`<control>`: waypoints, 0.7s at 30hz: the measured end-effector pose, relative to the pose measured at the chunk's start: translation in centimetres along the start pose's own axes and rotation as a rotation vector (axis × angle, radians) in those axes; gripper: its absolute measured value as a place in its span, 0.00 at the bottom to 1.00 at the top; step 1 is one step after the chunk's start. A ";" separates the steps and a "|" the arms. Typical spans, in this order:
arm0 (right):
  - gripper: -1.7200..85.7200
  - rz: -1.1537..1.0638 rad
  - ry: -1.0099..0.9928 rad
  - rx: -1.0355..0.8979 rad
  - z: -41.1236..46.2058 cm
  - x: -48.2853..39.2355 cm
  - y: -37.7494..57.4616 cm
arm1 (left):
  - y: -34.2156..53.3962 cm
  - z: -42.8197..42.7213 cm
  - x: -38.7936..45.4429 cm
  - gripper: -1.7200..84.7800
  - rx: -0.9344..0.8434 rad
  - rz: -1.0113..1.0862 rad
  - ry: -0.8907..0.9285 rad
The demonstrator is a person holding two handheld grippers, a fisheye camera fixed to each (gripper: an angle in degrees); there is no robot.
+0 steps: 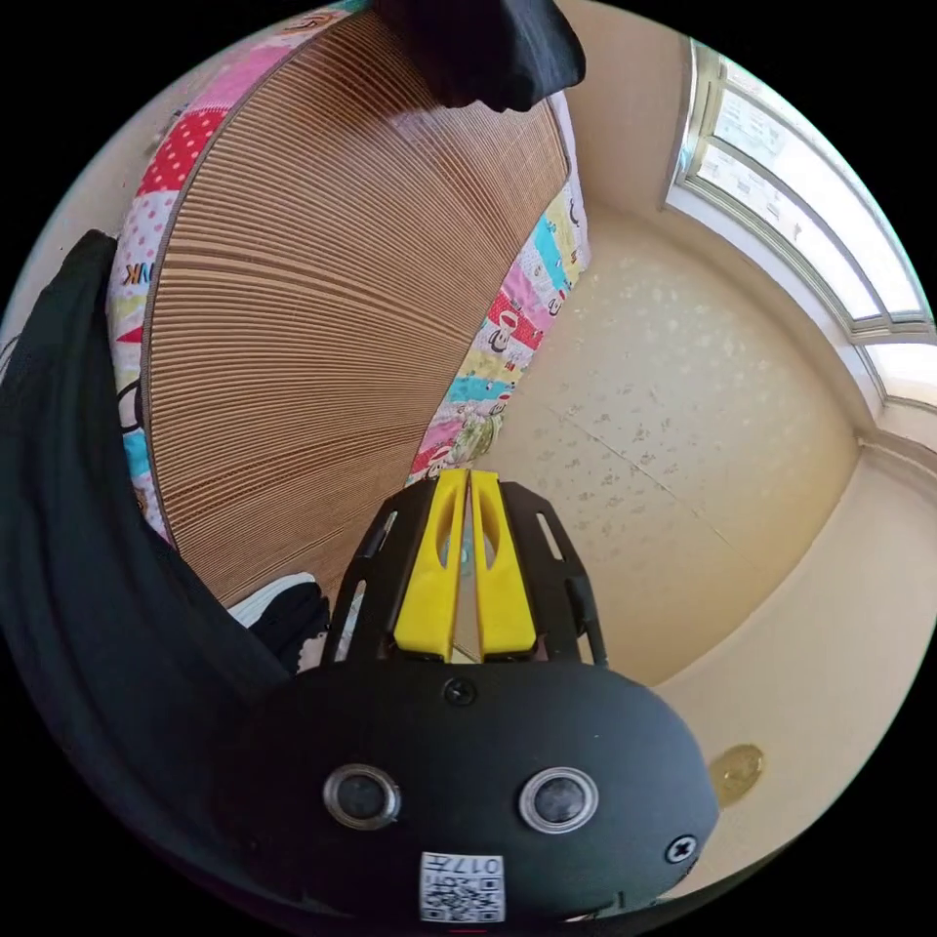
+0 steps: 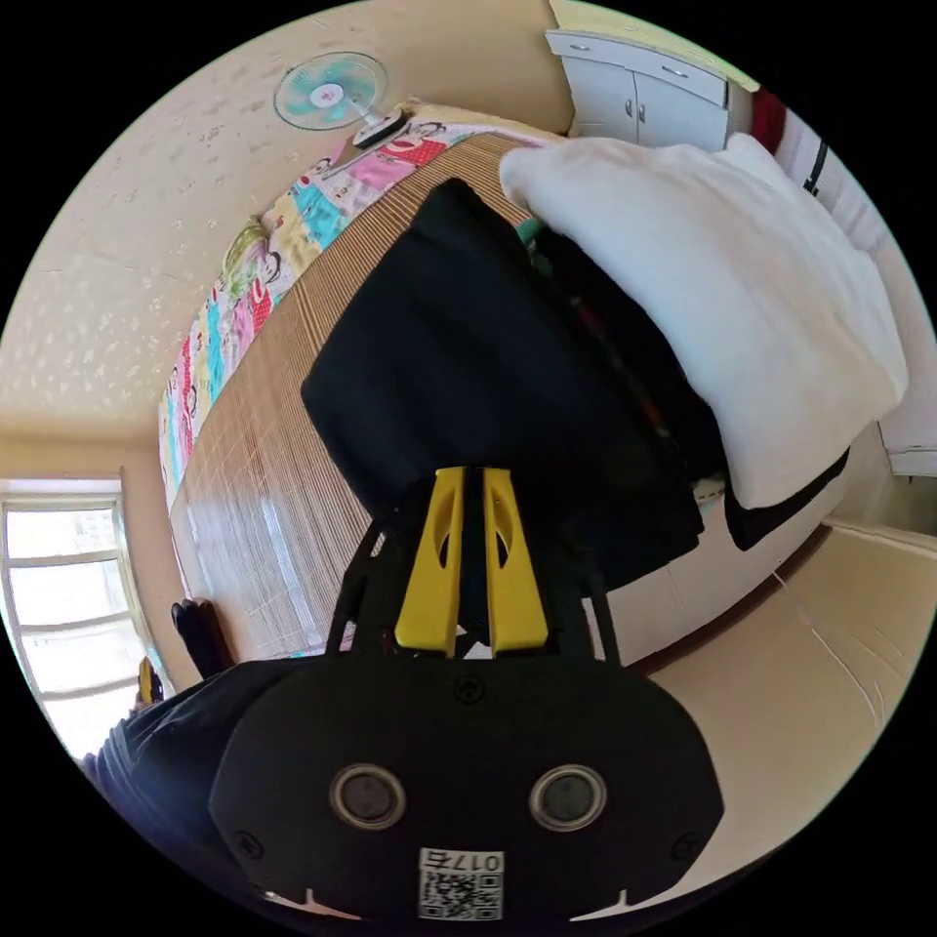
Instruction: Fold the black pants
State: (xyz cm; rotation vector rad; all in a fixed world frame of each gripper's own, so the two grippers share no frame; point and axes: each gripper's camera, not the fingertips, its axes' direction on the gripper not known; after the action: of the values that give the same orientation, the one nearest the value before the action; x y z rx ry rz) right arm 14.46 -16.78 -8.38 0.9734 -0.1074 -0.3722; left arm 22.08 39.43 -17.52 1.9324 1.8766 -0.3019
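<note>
— On the bamboo mat [image 2: 244, 488], where do the black pants [image 2: 468, 390] lie?

— Folded into a dark block on the mat's far part, against the white pillow [image 2: 722, 293], long axis running away from the right gripper [image 2: 472, 478], which is the nearer one.

— And its jaws?

— Nearly together just before the near edge; cannot tell if they pinch cloth. The left gripper [image 1: 468, 478], jaws together on nothing, points off the mat's side toward the floor [image 1: 683, 439]
</note>
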 end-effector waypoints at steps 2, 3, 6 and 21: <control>0.11 0.025 0.125 0.034 -1.3 -0.6 -1.2 | -0.5 -1.6 -0.9 0.01 0.060 -0.017 0.049; 0.12 0.031 0.154 0.041 -1.6 -0.6 -1.5 | -1.1 -2.3 -1.3 0.01 0.091 -0.020 0.082; 0.15 0.020 0.262 0.015 -1.6 -0.3 -2.8 | -2.8 -2.9 -1.2 0.01 0.102 0.040 0.110; 0.04 -0.053 -0.567 0.100 -5.7 3.5 0.0 | -9.6 3.5 -6.4 0.01 0.008 0.011 0.082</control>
State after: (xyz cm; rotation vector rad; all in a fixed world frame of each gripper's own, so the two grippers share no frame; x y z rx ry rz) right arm 19.12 -13.56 -11.86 0.9472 -0.6200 -0.6899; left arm 12.66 32.10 -19.24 1.9876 1.9181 -0.2305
